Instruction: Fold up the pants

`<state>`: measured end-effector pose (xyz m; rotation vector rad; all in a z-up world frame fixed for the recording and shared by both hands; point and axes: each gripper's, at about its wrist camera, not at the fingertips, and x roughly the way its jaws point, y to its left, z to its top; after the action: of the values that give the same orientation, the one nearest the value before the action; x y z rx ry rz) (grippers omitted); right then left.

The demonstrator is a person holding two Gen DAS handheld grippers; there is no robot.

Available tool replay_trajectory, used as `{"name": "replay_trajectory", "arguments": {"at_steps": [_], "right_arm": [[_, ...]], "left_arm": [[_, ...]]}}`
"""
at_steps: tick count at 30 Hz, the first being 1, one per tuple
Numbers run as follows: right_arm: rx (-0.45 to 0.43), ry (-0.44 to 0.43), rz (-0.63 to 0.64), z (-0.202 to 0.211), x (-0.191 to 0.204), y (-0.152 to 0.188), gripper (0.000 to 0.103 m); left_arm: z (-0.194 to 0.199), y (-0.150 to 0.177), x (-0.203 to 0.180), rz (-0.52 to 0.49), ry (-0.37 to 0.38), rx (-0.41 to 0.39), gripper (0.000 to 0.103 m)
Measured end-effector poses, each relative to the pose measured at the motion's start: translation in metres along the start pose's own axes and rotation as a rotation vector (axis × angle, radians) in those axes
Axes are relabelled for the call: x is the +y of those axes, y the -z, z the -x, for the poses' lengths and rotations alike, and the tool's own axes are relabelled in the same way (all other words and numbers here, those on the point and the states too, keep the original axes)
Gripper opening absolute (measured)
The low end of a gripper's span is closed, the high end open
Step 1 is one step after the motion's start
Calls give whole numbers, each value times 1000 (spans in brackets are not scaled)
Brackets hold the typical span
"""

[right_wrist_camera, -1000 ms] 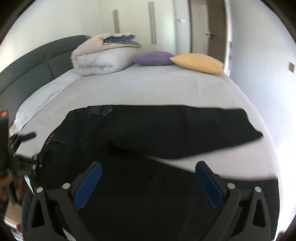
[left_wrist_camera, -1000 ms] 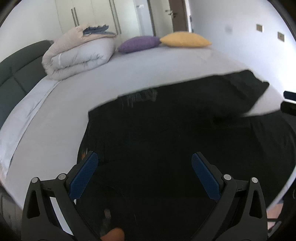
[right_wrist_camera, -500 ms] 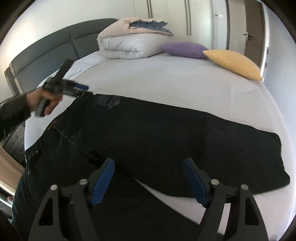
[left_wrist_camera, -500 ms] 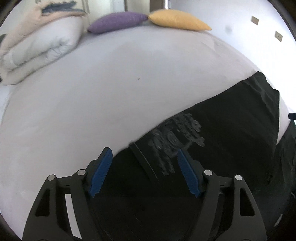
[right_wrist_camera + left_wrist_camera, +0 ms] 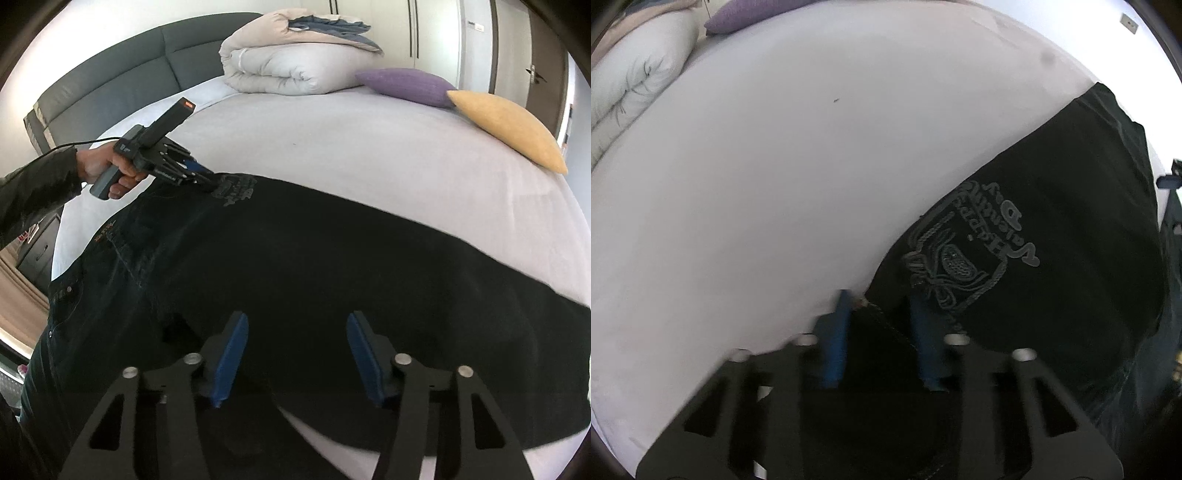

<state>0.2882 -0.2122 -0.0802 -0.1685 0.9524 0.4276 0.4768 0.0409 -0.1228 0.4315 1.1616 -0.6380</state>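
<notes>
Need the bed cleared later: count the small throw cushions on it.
2: purple cushion beside the rolled duvet, yellow cushion right of it near the bed's edge. Others may hide behind the duvet.

One pair of black pants, two tools, two cushions, seemingly one rolled duvet

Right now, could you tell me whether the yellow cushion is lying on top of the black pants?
No, the yellow cushion lies on bare sheet well beyond the black pants.

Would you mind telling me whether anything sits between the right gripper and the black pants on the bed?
Nothing visible does. The right gripper hangs directly over the black pants, its jaws closing with only dark fabric beneath them. The folded duvet and cushions lie far off.
</notes>
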Motion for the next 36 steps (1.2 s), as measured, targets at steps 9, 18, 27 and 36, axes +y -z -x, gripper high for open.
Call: {"name": "replay_trajectory", "arguments": {"at_steps": [9,18,27,36], "right_arm": [[-11,20,116,-28,15,-60,51],[29,96,345,-79,47,-111,50],[167,117,441,-130,54,-129,18],[111,105,305,-109,59,-125,5]], "left_arm": [[43,35,-36,-56,-237,-255,8],[75,81,-68,-73,-261,-383,8],[99,116,-114,-91,-299,-457,8],[108,127,-104,-23,-265,-474,8]]}}
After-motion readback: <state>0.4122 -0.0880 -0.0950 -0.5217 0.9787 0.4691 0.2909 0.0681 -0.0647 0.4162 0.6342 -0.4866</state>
